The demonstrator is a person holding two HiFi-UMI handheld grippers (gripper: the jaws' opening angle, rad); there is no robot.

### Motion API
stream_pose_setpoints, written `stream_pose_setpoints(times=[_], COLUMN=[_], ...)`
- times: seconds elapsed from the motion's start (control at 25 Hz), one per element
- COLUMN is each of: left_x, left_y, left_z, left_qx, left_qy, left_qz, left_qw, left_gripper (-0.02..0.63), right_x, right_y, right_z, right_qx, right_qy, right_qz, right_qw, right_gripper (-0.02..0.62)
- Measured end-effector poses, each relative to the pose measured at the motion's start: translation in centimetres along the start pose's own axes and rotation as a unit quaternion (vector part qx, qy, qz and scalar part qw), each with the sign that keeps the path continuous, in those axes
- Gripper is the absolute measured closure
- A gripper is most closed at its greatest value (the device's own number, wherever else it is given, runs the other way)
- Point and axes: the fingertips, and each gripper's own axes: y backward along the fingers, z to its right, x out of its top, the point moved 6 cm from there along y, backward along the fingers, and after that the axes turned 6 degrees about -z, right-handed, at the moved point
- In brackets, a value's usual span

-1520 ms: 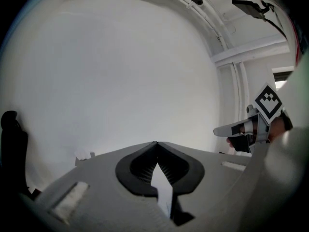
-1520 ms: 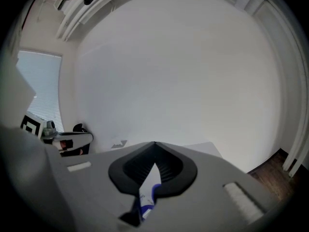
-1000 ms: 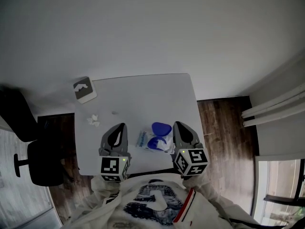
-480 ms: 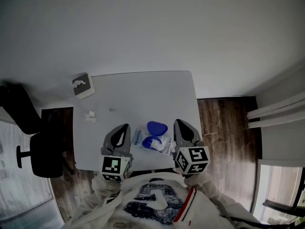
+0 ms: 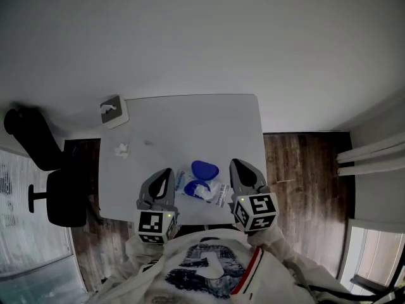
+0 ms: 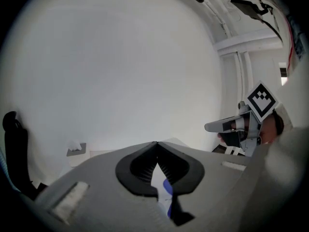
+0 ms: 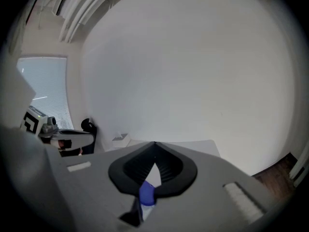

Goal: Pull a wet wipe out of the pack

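The wet wipe pack (image 5: 211, 190) lies on the white table (image 5: 190, 122) near its front edge. Its blue lid (image 5: 204, 168) is flipped open toward the far side. My left gripper (image 5: 167, 171) hovers just left of the pack, jaws shut and holding nothing. Just right of the pack is my right gripper (image 5: 235, 164), also shut and empty. In the left gripper view the jaw tips (image 6: 156, 144) meet, and a bit of the blue lid (image 6: 167, 187) shows below them. In the right gripper view the tips (image 7: 155, 144) touch above the blue lid (image 7: 147, 195).
A grey-topped tissue box (image 5: 114, 111) stands at the table's far left corner, with a crumpled tissue (image 5: 121, 149) in front of it. A black office chair (image 5: 60, 198) stands left of the table. Dark wood floor (image 5: 297, 170) lies to the right.
Both grippers have drifted a little, still shut, and the left one now sits slightly closer to the pack. The pack has not moved on the table.
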Motion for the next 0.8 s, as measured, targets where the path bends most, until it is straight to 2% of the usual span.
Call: stream_pose_setpoints(times=[0.2,0.28,0.44,0.6,0.8], left_x=[-0.4,-0.5,-0.9,-1.2,-1.5], left_y=[0.4,0.3,0.1,-0.1,-0.4], left_z=[1.1,1.4,1.8,2.4,2.4], left_qx=[0.008,0.008,0.009,0.003,0.002], left_qy=[0.003,0.005,0.003,0.011,0.014], left_qz=[-0.008,-0.010,-0.012,-0.019,-0.022], left_qw=[0.9999,0.9999,0.9999,0.9997,0.9997], left_gripper=[0.601,0.601,0.601,0.601,0.601], right_x=[-0.8,-1.1,-1.7,-2.2,-3.4], right_y=[0.2,0.1,0.1,0.0,-0.8], right_z=[0.4,0.4,0.5,0.3,-0.6], right_qx=[0.014,0.021,0.028,0.039,0.068], right_qy=[-0.005,-0.003,-0.005,0.002,0.020], right_qz=[-0.015,-0.022,-0.027,-0.038,-0.072], right_qw=[1.000,1.000,0.999,0.999,0.995], right_gripper=[0.588,0.530,0.457,0.395,0.353])
